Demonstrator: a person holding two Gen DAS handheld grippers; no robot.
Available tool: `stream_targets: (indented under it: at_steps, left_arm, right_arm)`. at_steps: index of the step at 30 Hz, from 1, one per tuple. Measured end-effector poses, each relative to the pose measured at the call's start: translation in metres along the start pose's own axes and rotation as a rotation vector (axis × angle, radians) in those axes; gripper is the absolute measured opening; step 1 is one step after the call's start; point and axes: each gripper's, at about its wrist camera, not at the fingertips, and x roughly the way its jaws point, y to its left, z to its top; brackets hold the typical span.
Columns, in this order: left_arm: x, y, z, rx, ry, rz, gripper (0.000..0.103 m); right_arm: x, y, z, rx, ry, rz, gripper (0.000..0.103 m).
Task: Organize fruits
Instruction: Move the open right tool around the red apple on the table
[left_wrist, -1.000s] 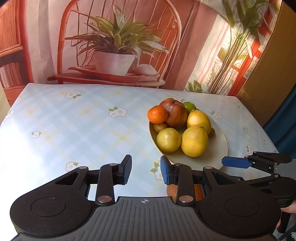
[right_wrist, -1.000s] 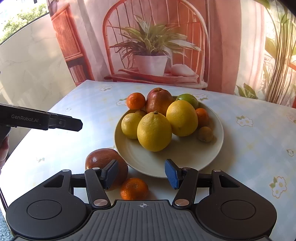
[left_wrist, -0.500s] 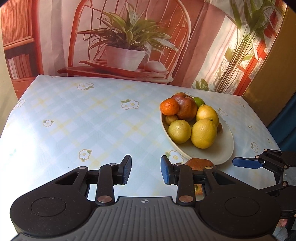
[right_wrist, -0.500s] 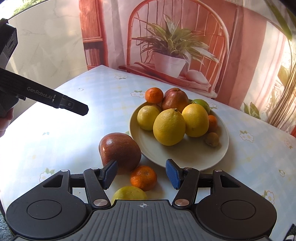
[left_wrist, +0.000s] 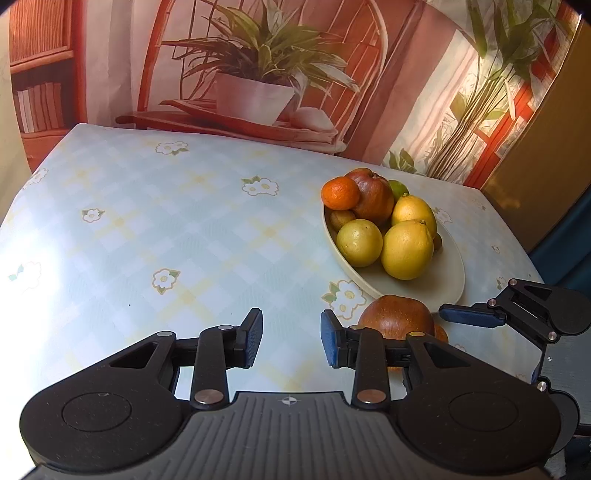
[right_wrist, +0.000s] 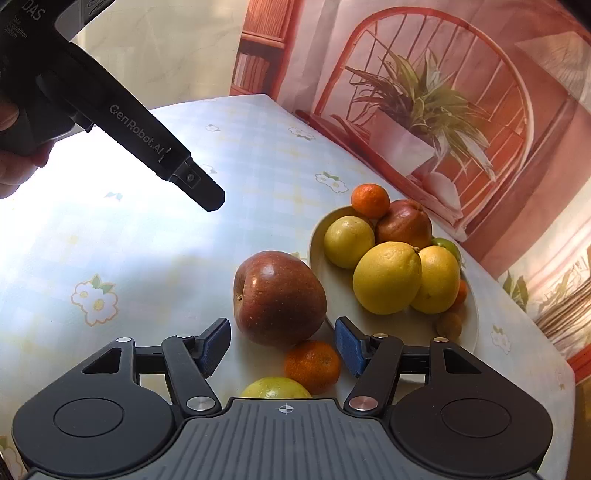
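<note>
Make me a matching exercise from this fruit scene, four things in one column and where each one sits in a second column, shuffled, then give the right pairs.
Things
1. big red apple
2. largest lemon
3. loose tangerine
4. right gripper

Places
A. piled on the plate
B. on the tablecloth, touching the plate's near rim
C. on the tablecloth, between the blue pads
D. above the loose fruit, jaws opening, gripping nothing

Pairs: 1-B, 2-A, 3-C, 4-D

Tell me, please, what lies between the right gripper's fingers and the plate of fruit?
In the right wrist view, a red apple and a small mandarin lie on the tablecloth between the right gripper, whose jaws are opening, and the plate.
</note>
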Motion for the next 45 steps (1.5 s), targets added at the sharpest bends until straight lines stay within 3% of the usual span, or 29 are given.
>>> stream_targets:
  at_steps: [12,27,31,45]
  left_arm:
    - [-0.001,0.013,-0.007,-0.032,0.005,-0.007,0.036]
    - [-0.014,0.023,-0.015,-0.019,0.004,-0.025,0.036]
    - [-0.013,0.021,-0.014,-0.013,0.007,-0.024,0.036]
    - [-0.007,0.011,-0.012,-0.001,0.012,-0.045,0.036]
  right_arm:
    - [0.020,0.011,0.012,-0.133,0.018,-0.015,0.056]
    - [0.021,-0.022,0.007,0.363,0.030,0.348,0.055]
    - [0.025,-0.036,0.001,0.466,0.035,0.381,0.056]
    - [0.014,-0.071,-0.018,0.610,-0.022,0.342,0.057]
